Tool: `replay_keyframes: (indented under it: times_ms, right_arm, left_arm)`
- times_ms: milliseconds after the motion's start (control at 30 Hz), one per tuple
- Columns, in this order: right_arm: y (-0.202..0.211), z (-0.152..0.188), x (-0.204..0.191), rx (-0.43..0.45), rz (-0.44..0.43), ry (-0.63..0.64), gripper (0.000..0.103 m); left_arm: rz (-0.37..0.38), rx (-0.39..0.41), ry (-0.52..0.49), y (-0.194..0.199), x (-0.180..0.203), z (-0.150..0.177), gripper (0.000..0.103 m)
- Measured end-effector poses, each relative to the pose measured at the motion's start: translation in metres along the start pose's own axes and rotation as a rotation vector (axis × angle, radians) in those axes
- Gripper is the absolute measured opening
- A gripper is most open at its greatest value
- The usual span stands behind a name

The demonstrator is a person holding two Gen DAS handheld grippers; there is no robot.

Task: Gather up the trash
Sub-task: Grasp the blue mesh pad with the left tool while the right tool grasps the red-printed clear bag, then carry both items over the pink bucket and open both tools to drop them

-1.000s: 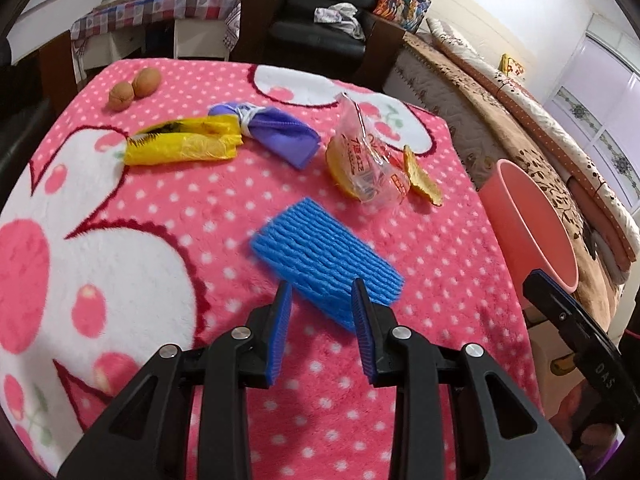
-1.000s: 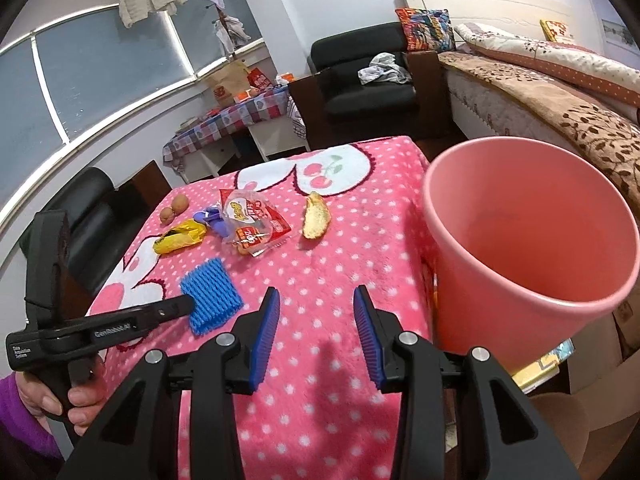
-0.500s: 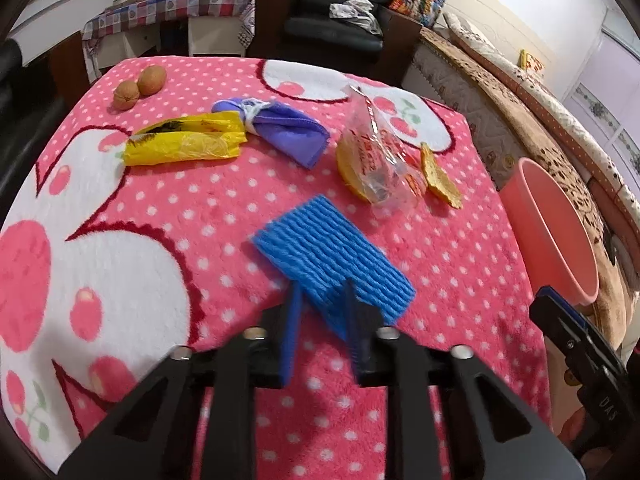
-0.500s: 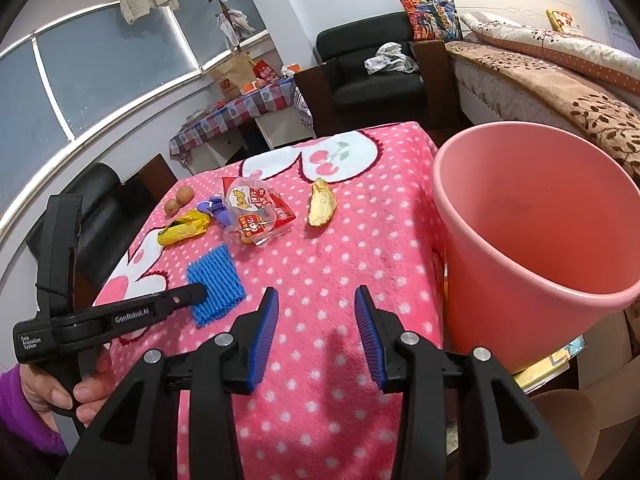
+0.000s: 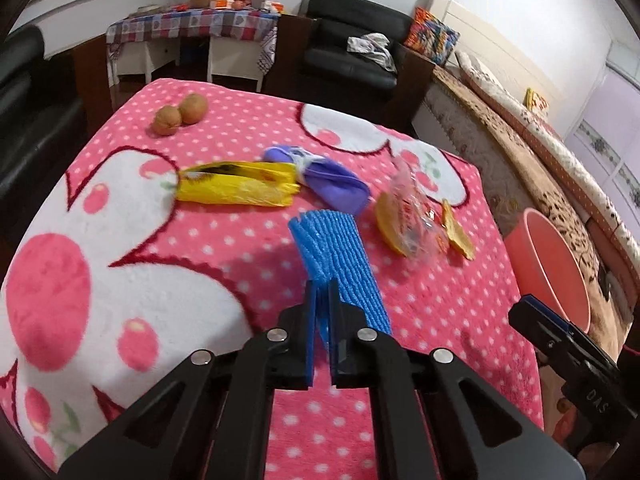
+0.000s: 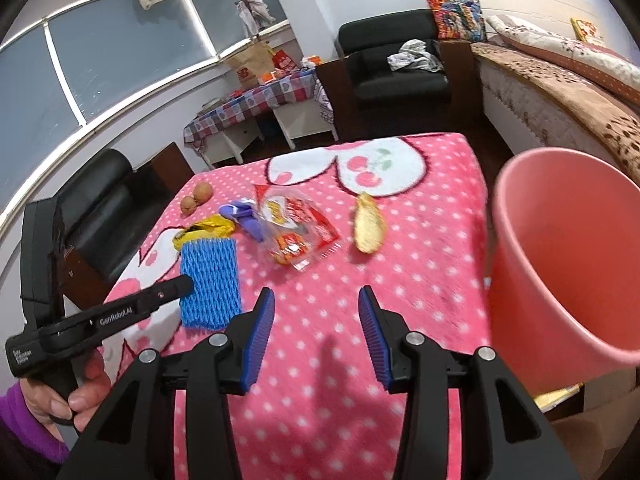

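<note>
My left gripper [image 5: 323, 286] is shut on the near edge of a blue foam fruit net [image 5: 338, 256], which is lifted off the pink dotted blanket [image 5: 224, 240]. From the right wrist view the net [image 6: 210, 276] hangs from the left gripper's [image 6: 188, 282] tip. A yellow wrapper [image 5: 236, 186], a purple wrapper [image 5: 332, 184], a clear snack bag [image 5: 412, 220] and a peel [image 5: 456, 230] lie further back. My right gripper [image 6: 316, 306] hovers over the blanket with nothing between its jaws, which are opening. A pink bin [image 6: 568, 264] stands at the table's right edge.
Two walnuts [image 5: 180, 114] sit at the far left of the table. A black armchair [image 5: 352, 64] and a checked side table [image 5: 192, 28] stand behind it. A bed [image 5: 540, 152] runs along the right, beyond the bin [image 5: 548, 264].
The left gripper's jaws closed on the blue net's near edge and lifted it off the blanket. The right gripper's jaws spread a little wider and it shifted, so the bin sits further right.
</note>
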State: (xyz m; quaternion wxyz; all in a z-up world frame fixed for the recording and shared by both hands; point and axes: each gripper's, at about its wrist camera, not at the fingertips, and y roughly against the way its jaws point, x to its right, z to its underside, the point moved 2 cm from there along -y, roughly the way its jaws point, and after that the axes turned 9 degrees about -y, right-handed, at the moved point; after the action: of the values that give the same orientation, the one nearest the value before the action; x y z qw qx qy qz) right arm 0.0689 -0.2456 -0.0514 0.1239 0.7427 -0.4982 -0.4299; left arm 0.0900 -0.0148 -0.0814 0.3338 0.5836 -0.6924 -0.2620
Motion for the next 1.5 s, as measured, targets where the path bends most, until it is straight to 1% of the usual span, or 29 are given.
replay_keyframes:
  times_ms: [167, 367, 467, 600, 667, 700, 733, 767, 833, 933, 1033, 1300, 1500]
  right_arm:
    - [-0.021, -0.013, -0.024, -0.007, -0.005, 0.041, 0.043]
    - [-0.047, -0.024, -0.048, -0.008, 0.024, 0.101, 0.043]
    - [-0.064, -0.029, -0.056, -0.011, 0.068, 0.135, 0.043]
    - [-0.083, -0.033, -0.054, -0.02, 0.137, 0.168, 0.042]
    - [-0.09, -0.033, -0.051, -0.031, 0.162, 0.17, 0.033]
    - [-0.093, -0.033, -0.049, -0.038, 0.17, 0.166, 0.025]
    - [-0.093, -0.034, -0.047, -0.041, 0.17, 0.159, 0.02]
    - [-0.093, -0.034, -0.045, -0.04, 0.167, 0.153, 0.018]
    - [-0.089, -0.034, -0.043, -0.032, 0.162, 0.148, 0.011]
    - [-0.081, -0.033, -0.04, -0.026, 0.149, 0.129, 0.007]
    - [-0.069, -0.033, -0.036, -0.017, 0.118, 0.096, 0.005]
    - [-0.031, -0.032, -0.029, 0.018, 0.055, 0.034, 0.003]
    - [-0.005, -0.031, -0.023, 0.051, 0.034, -0.003, 0.003]
  left_arm:
    - [0.008, 0.013, 0.029, 0.003, -0.016, 0.001, 0.004]
    - [0.004, 0.054, 0.015, 0.01, -0.023, 0.0, 0.004]
    - [0.004, 0.073, 0.007, 0.014, -0.026, -0.003, 0.004]
    - [0.019, 0.083, 0.013, 0.016, -0.03, -0.005, 0.004]
    - [0.024, 0.086, 0.013, 0.016, -0.03, -0.005, 0.004]
    - [0.027, 0.087, 0.012, 0.016, -0.031, -0.005, 0.004]
    - [0.029, 0.087, 0.011, 0.016, -0.031, -0.005, 0.004]
    - [0.032, 0.087, 0.011, 0.015, -0.031, -0.005, 0.004]
    - [0.038, 0.088, 0.013, 0.015, -0.031, -0.005, 0.004]
    - [0.044, 0.089, 0.014, 0.015, -0.03, -0.006, 0.004]
    - [0.05, 0.094, 0.011, 0.016, -0.028, -0.007, 0.004]
    - [0.062, 0.113, -0.011, 0.022, -0.016, -0.013, 0.004]
    - [0.078, 0.127, -0.039, 0.026, 0.0, -0.018, 0.004]
